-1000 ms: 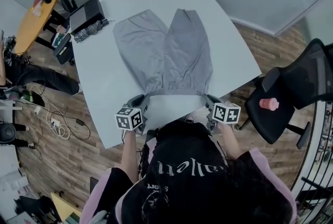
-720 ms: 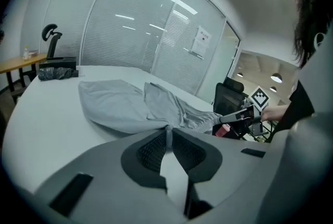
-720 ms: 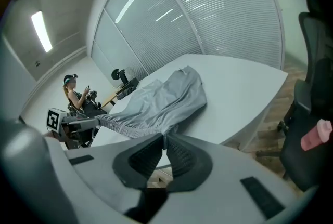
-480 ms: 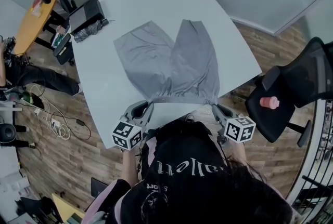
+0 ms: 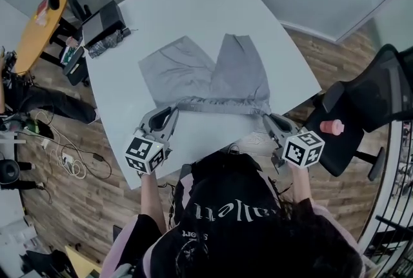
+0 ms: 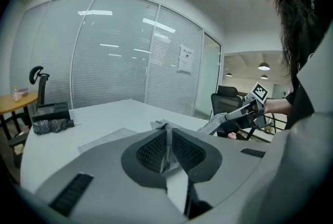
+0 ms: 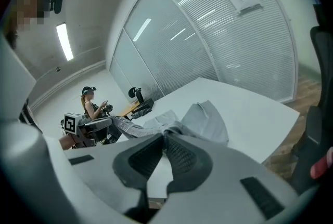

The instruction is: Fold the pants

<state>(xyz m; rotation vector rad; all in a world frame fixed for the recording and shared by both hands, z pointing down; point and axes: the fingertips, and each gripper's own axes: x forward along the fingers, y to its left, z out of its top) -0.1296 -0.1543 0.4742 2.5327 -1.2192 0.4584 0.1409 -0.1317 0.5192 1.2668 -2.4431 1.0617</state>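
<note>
- The counter carries the pants; the two legs lie flat on it and run away from the person, spread a little apart at their far ends
- The waistband is the near edge, held up off the counter and stretched left to right between the two tools; the long axis of the pants therefore runs straight ahead of both, and a fold would likely carry this edge forward over the legs
- The left gripper sits at the waistband's left corner; its fingers are nearly closed, pinching a ridge of grey cloth
- The right gripper sits at the right corner, no nearer the legs than the other; its fingers are pressed tight together on the cloth
</note>
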